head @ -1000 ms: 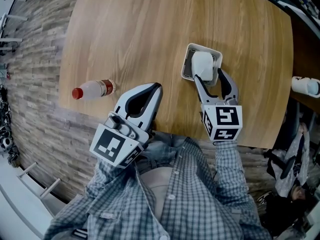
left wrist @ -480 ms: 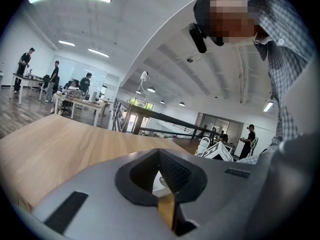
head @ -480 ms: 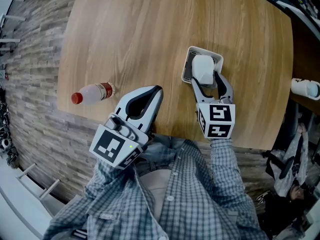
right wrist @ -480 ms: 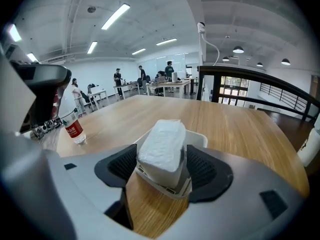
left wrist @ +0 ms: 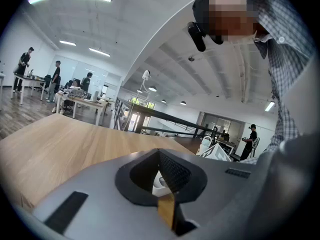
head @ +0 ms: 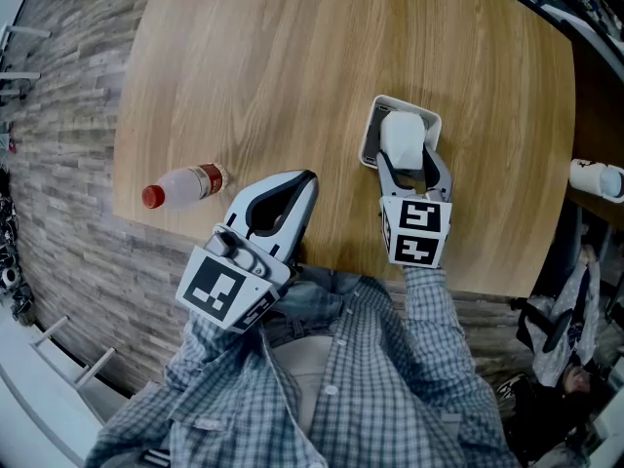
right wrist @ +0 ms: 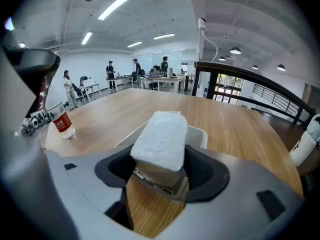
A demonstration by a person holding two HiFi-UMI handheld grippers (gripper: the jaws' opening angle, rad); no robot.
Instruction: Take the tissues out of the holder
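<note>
Tissues [head: 402,135] pinched in right hand-held gripper [head: 409,156] at holder [head: 371,131]; left hand-held gripper [head: 306,179] pressed together, left of holder.

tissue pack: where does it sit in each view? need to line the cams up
Head view: right of centre, tissue pack standing in the holder, gripped by the right tongs.
Left gripper view: cannot make it out.
Right gripper view: dead centre, between the jaws.
Shared landmark: water bottle, left of the pack in the head view and the right gripper view.
</note>
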